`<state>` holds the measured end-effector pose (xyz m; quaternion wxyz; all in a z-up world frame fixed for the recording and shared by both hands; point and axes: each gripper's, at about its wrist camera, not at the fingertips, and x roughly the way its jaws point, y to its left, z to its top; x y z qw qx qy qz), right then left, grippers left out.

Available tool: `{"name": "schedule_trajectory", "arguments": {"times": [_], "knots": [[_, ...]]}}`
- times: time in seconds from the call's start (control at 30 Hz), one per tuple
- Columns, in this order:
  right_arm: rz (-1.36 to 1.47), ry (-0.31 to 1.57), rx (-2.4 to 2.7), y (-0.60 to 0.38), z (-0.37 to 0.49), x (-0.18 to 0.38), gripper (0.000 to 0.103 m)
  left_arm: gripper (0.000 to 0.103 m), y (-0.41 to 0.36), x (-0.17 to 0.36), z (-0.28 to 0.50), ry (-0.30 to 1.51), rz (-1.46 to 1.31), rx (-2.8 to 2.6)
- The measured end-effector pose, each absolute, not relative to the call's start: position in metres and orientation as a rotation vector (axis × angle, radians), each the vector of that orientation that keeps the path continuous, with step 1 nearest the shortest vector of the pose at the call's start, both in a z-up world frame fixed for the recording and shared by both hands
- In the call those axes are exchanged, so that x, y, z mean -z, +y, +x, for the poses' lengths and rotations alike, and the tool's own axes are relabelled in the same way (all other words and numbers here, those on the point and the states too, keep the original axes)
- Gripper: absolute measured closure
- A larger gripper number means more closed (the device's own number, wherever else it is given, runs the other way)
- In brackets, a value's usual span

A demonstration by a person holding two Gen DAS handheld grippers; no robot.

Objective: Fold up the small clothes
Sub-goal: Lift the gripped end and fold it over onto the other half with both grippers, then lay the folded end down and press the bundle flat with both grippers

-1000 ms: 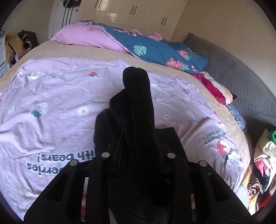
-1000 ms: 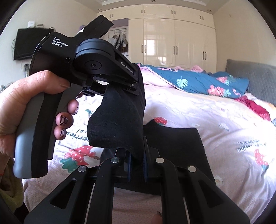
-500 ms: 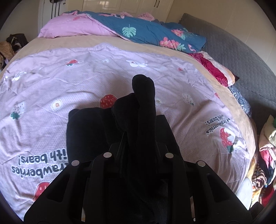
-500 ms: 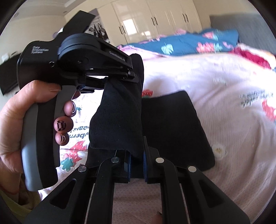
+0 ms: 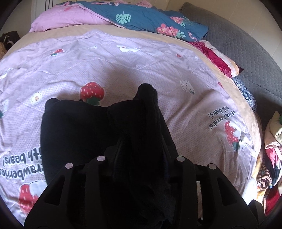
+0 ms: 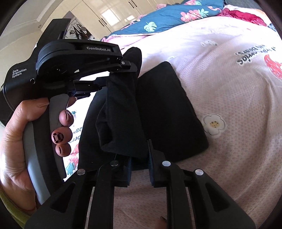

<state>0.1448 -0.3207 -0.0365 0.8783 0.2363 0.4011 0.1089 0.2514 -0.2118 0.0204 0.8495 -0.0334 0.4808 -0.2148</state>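
Observation:
A black sock (image 5: 146, 109) stands up between my left gripper's (image 5: 141, 146) fingers, whose jaws are opening. In the right wrist view a hand (image 6: 15, 149) holds the left gripper (image 6: 131, 67), and the sock (image 6: 121, 114) still hangs from its tips. The sock's lower end rests at my right gripper (image 6: 140, 158). That gripper's jaws are opening, and a gap shows between its blue pads (image 6: 151, 158). Just beneath both lies a folded black cloth (image 5: 70, 132) (image 6: 167, 114), flat on the pink strawberry quilt (image 5: 141, 61) (image 6: 229, 105).
A blue floral duvet (image 5: 149, 19) and pink bedding (image 5: 70, 19) are bunched at the far end of the bed. A grey padded surface (image 5: 246, 52) runs along the right side. Several clothes (image 5: 271, 149) are piled off the bed's right edge. White wardrobes (image 6: 105, 15) stand behind.
Both grippers have come down toward the folded black cloth, carrying the sock. The right wrist view has rolled. Both pairs of fingers stand wider apart than before.

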Motion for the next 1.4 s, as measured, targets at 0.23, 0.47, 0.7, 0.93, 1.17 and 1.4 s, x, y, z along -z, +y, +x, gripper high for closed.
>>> {"name": "schedule_trajectory", "arguments": {"times": [0.23, 0.47, 0.7, 0.93, 1.17, 1.4], "knots": [[0.542, 0.869, -0.207, -0.335, 0.136, 0.043, 0.078, 0.043, -0.213, -0.028, 0.246, 0.979, -0.145, 0.522], [0.603, 0.808, -0.307, -0.355, 0.134, 0.022, 0.032, 0.039, -0.162, -0.043, 0.23, 0.885, -0.151, 0.425], [0.606, 0.876, -0.35, -0.362, 0.189, 0.014, 0.029, 0.039, -0.132, -0.009, 0.207, 0.895, -0.047, 0.294], [0.491, 0.962, -0.332, -0.349, 0.231, 0.021, 0.041, 0.036, -0.122, 0.004, 0.198, 0.887, -0.047, 0.282], [0.385, 0.906, -0.338, -0.33, 0.244, 0.018, 0.089, 0.036, -0.123, 0.004, 0.198, 0.89, -0.031, 0.279], [0.358, 0.773, -0.325, -0.341, 0.248, -0.007, 0.093, 0.036, -0.126, -0.005, 0.194, 0.877, -0.064, 0.312]]}}
